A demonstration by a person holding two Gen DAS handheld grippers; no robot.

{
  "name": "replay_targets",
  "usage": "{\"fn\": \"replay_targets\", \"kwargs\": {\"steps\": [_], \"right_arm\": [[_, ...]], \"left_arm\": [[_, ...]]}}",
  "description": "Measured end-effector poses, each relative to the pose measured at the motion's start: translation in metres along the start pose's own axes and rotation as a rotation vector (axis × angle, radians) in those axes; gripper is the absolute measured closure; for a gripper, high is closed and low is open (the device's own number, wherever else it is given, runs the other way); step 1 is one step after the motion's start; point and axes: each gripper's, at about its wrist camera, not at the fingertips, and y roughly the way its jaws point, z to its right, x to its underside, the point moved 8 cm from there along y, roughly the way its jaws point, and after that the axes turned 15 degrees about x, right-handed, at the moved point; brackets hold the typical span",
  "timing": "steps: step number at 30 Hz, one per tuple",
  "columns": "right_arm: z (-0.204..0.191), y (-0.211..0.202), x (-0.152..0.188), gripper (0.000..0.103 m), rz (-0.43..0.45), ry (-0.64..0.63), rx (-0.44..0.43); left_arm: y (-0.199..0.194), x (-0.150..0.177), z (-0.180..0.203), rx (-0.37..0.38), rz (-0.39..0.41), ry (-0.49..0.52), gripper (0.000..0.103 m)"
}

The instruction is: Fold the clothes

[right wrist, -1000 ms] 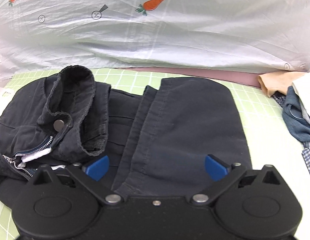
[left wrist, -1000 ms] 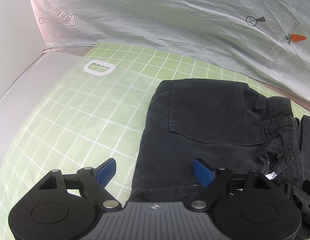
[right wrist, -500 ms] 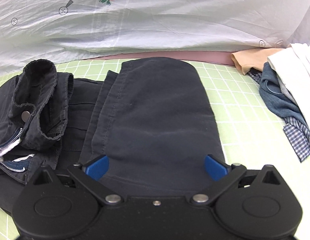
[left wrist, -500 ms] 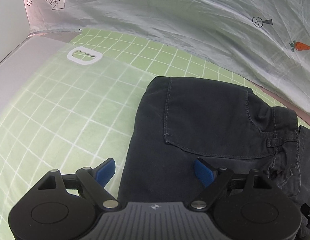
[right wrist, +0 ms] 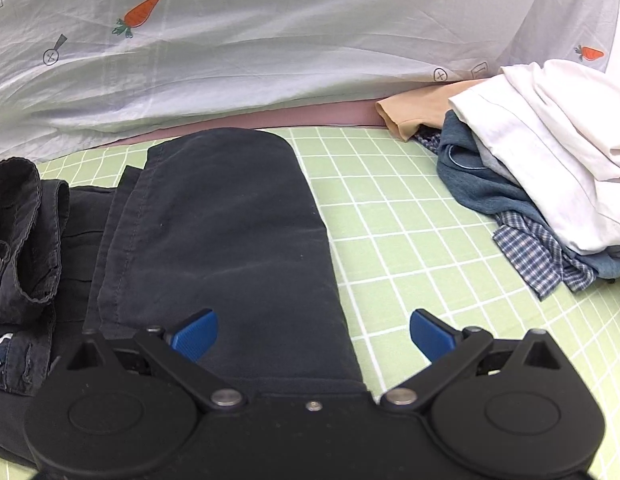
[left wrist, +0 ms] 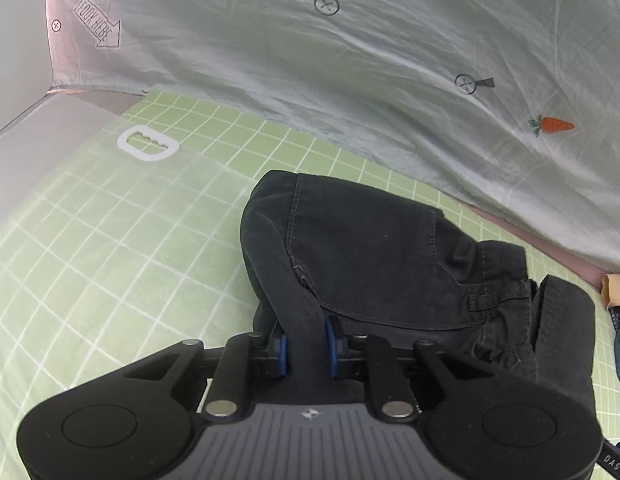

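Black trousers (left wrist: pixel 373 256) lie on the green checked mat (left wrist: pixel 110 240). My left gripper (left wrist: pixel 306 350) is shut on the trousers' near left edge and lifts a ridge of cloth off the mat, beside the back pocket. In the right wrist view the folded trouser leg (right wrist: pixel 222 240) lies flat, with the bunched waistband and button (right wrist: pixel 18 240) at the left. My right gripper (right wrist: pixel 313 330) is open and empty, low over the leg's near right edge, with one blue pad over the cloth and one over the mat.
A pile of other clothes (right wrist: pixel 549 168), white, blue, checked and beige, sits at the right on the mat. A white plastic buckle (left wrist: pixel 146 143) lies at the far left. A pale printed sheet (left wrist: pixel 349 60) hangs behind the mat.
My left gripper has shut on the trousers' edge and raised it. My right gripper has moved right along the leg toward its edge and stays open.
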Motion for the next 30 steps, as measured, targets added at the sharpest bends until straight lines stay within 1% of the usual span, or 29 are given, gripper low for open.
{"fn": "replay_targets", "kwargs": {"steps": [4,7,12,16,18,20,23,27,30], "right_arm": [[0.011,0.004,0.003,0.000,-0.012,0.015,-0.004],[0.020,0.006,0.003,0.000,-0.021,0.022,-0.014],[0.040,0.011,0.004,0.000,-0.039,0.047,-0.033],[0.059,0.022,0.005,0.000,-0.049,0.057,-0.038],[0.070,0.029,0.005,0.000,-0.050,0.059,-0.038],[0.083,0.038,0.004,0.000,-0.056,0.068,-0.036],[0.100,0.051,0.003,0.000,-0.069,0.083,-0.032],[0.124,0.069,0.004,0.000,-0.082,0.105,-0.031],[0.140,0.080,0.007,0.000,-0.092,0.127,-0.023]], "left_arm": [[-0.020,-0.009,0.039,0.044,0.055,0.068,0.087],[-0.030,-0.010,0.075,0.075,0.077,0.124,0.087],[-0.039,0.000,0.132,0.138,0.095,0.185,0.087],[-0.039,0.013,0.172,0.150,0.108,0.239,0.087],[-0.036,0.019,0.191,0.168,0.107,0.256,0.087],[-0.027,0.026,0.214,0.207,0.096,0.277,0.087],[-0.006,0.041,0.249,0.233,0.067,0.322,0.087],[0.026,0.062,0.282,0.247,0.012,0.339,0.087],[0.044,0.084,0.303,0.273,-0.049,0.371,0.087]]}}
